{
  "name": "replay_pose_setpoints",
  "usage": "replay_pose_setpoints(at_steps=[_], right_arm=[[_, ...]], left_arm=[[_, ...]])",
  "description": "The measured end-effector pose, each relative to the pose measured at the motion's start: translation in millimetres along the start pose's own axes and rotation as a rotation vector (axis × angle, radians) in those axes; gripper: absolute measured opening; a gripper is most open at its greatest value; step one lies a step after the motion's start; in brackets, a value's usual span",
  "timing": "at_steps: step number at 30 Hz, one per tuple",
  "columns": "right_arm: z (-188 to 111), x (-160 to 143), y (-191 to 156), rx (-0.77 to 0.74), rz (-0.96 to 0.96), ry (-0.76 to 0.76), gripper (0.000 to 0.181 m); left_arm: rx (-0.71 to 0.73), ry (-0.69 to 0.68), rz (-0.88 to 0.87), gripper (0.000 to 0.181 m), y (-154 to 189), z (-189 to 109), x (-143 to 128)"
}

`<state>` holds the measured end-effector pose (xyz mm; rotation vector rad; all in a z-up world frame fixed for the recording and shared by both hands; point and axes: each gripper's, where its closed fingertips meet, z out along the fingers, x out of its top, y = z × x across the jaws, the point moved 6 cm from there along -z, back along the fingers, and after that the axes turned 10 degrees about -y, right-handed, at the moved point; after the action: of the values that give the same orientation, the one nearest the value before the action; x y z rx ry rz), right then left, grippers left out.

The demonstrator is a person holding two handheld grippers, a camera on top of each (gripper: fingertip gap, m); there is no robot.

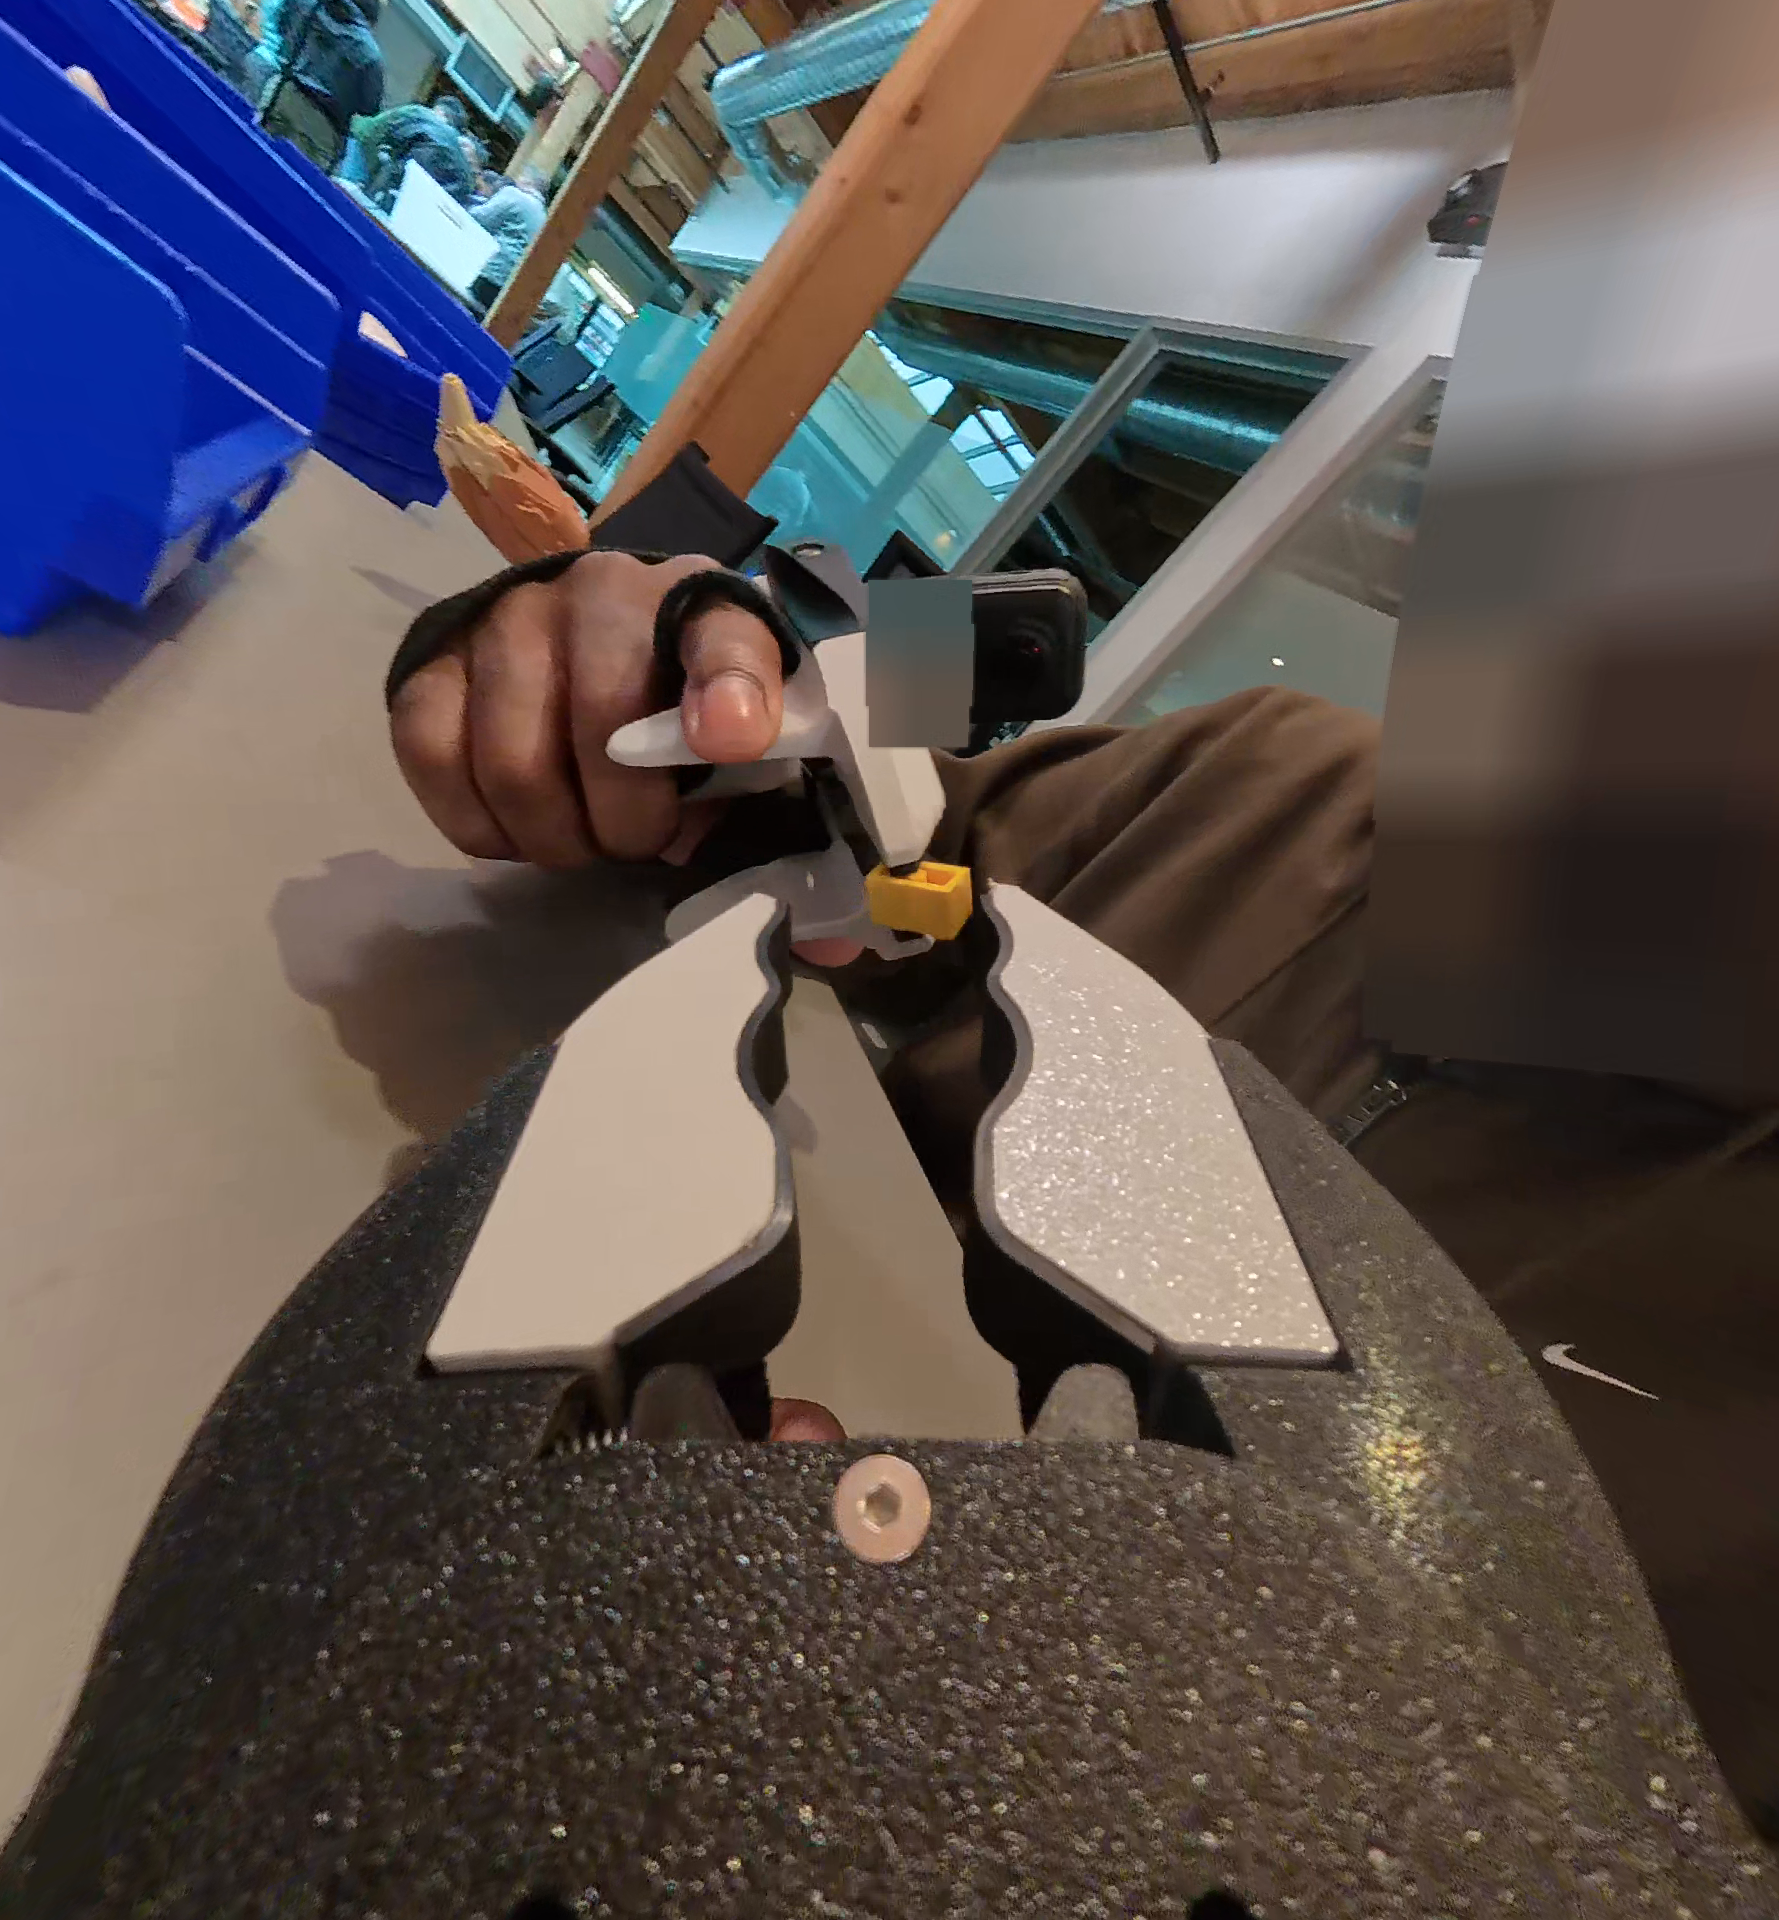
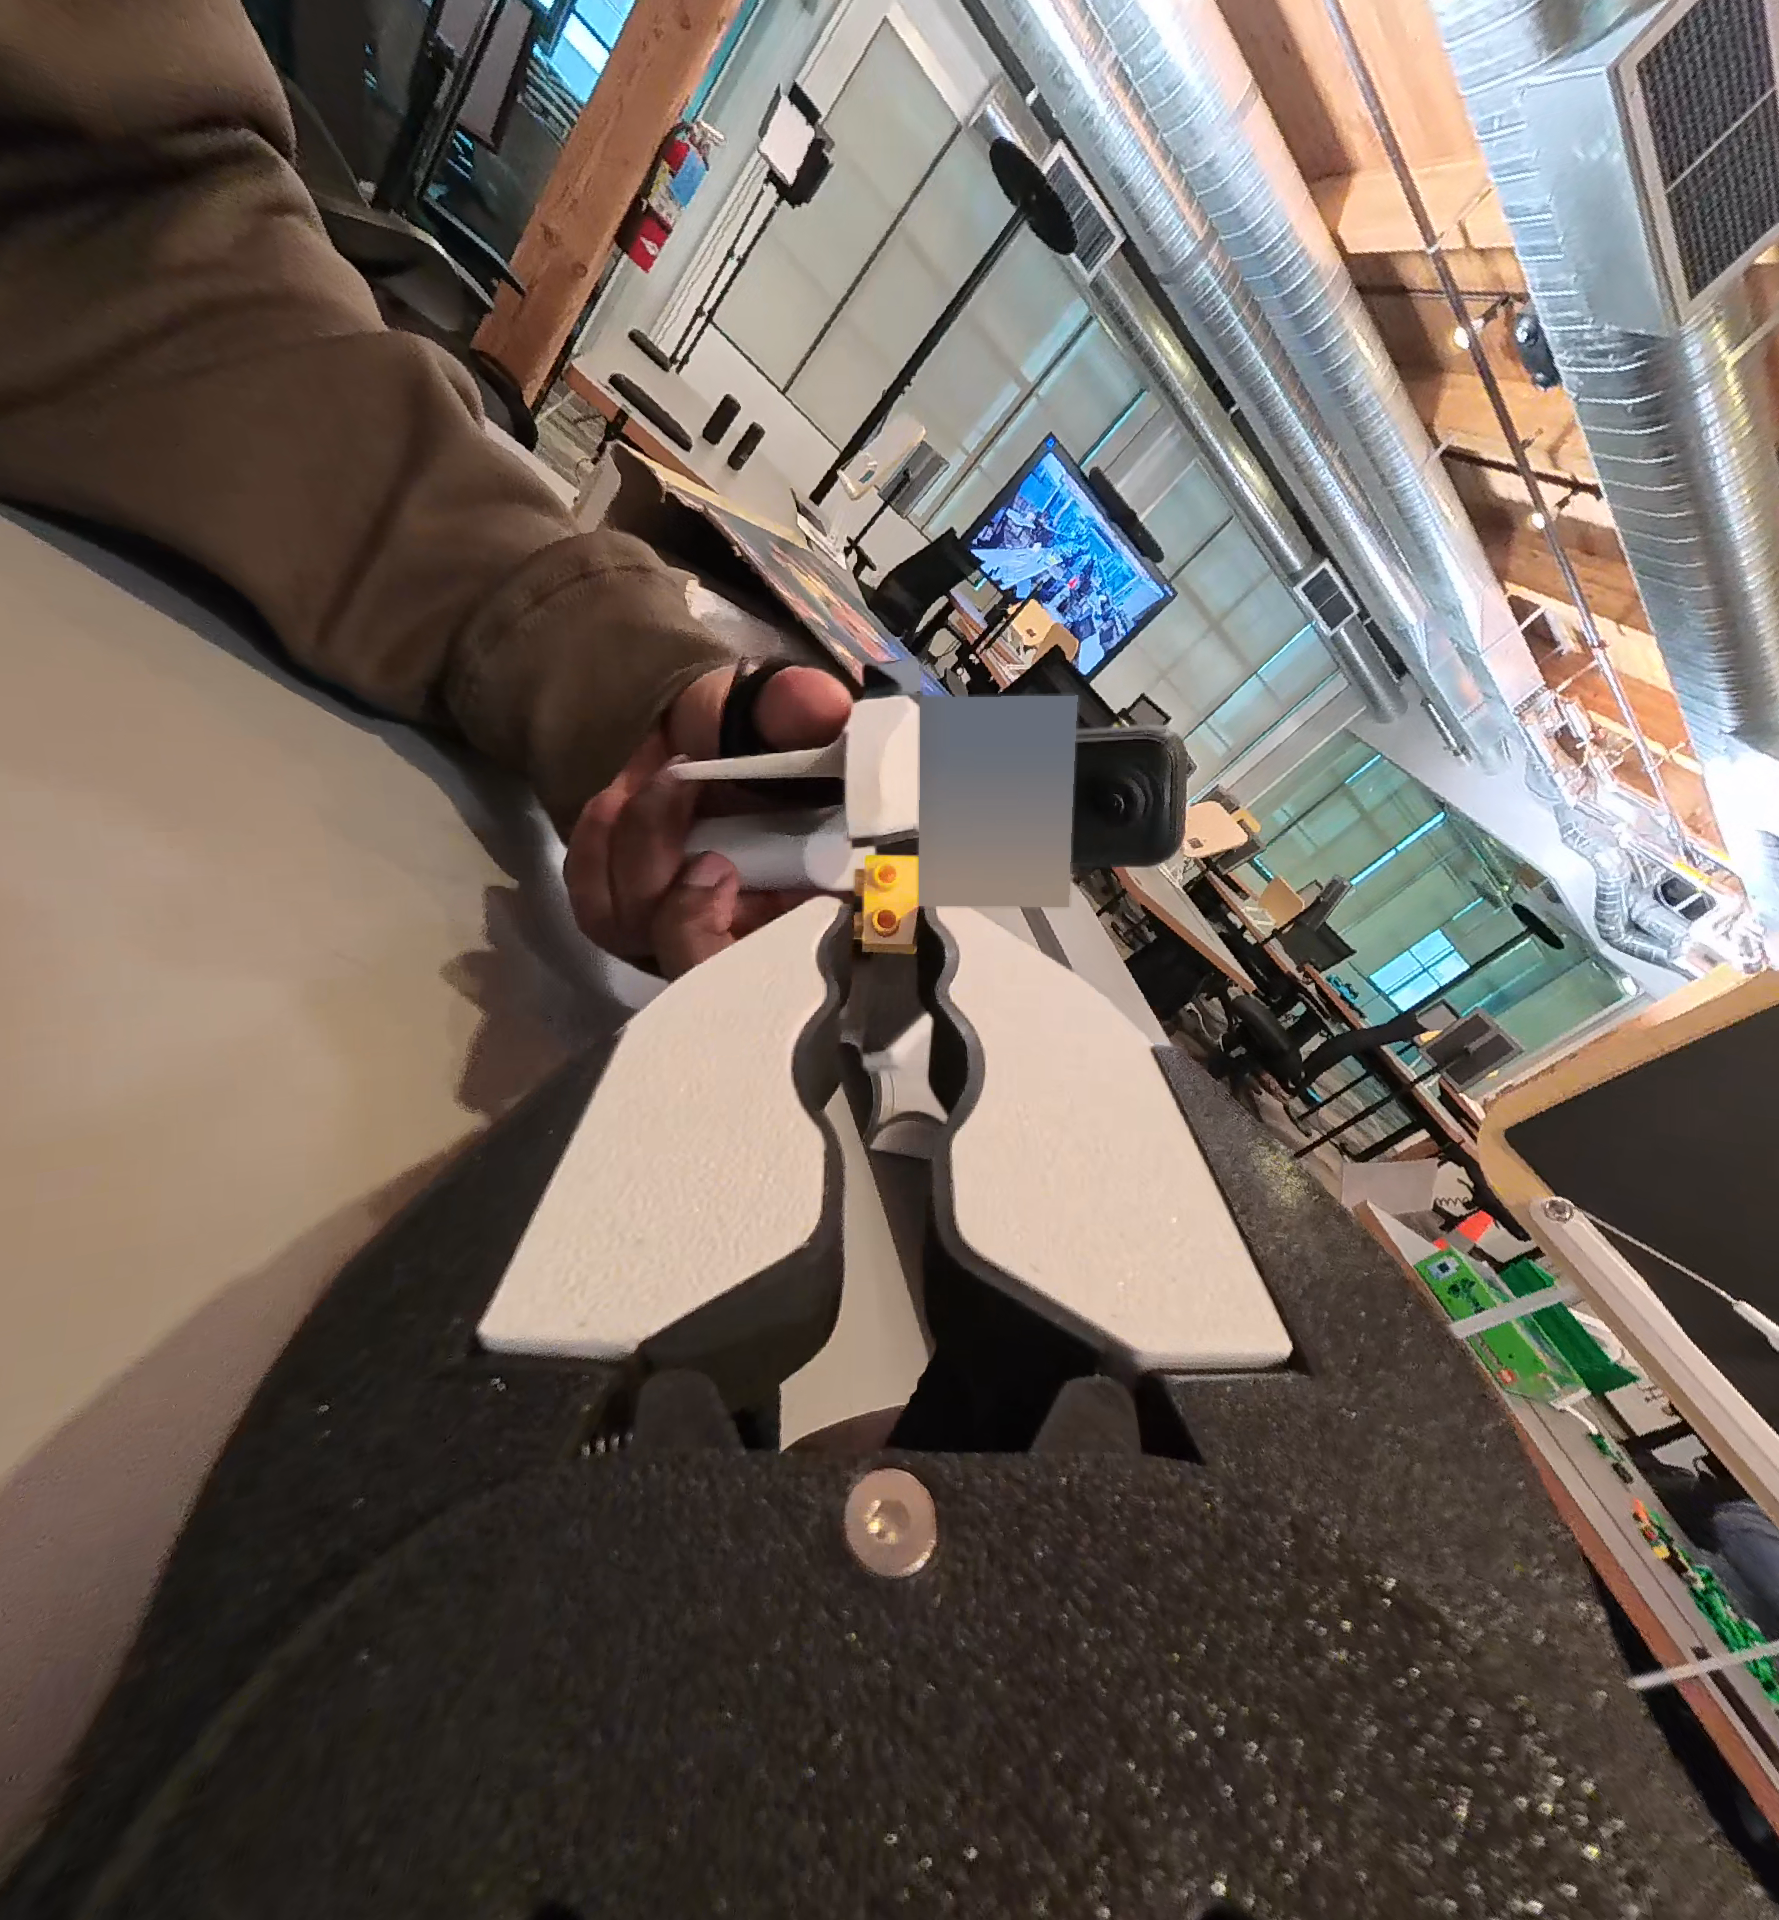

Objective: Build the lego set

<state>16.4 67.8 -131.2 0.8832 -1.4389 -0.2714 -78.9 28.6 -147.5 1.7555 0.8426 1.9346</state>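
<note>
Both grippers are held up over the near table edge (image 1: 137,1039), facing each other; blue bins (image 1: 85,343) sit far left, bare tabletop between. Right gripper (image 1: 890,894) is clamped on the yellow brick (image 1: 918,902), studs facing its own camera. Left gripper (image 1: 890,940) is spread wide, tips flanking the brick, not touching.

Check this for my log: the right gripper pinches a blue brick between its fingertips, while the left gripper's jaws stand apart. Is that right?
Not quite. The brick is yellow, not blue, as the right wrist view shows. The rest stands: the right gripper pinches it between its fingertips, and the left gripper has its jaws apart.
</note>
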Motion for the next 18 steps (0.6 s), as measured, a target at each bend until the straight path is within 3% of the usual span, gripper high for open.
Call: replay_pose_setpoints(at_steps=[2,8,11,18], right_arm=[[0.4,-0.5,-0.6,0.003,-0.001,-0.003,0.011],[1.1,-8.0,2.3,-0.022,0.034,-0.034,0.017],[1.1,-15.6,5.0,-0.025,0.105,-0.063,0.030],[-1.5,-28.0,22.9,-0.005,0.467,-0.078,0.027]], left_arm=[[-0.041,0.018,0.008,0.020,2.5,0.7,0.8],[0.044,0.056,0.082,0.018,-1.6,-1.1,4.4],[0.214,0.042,0.218,0.018,-4.3,-5.4,5.9],[0.672,-0.018,0.656,0.018,-6.0,-17.8,9.4]])
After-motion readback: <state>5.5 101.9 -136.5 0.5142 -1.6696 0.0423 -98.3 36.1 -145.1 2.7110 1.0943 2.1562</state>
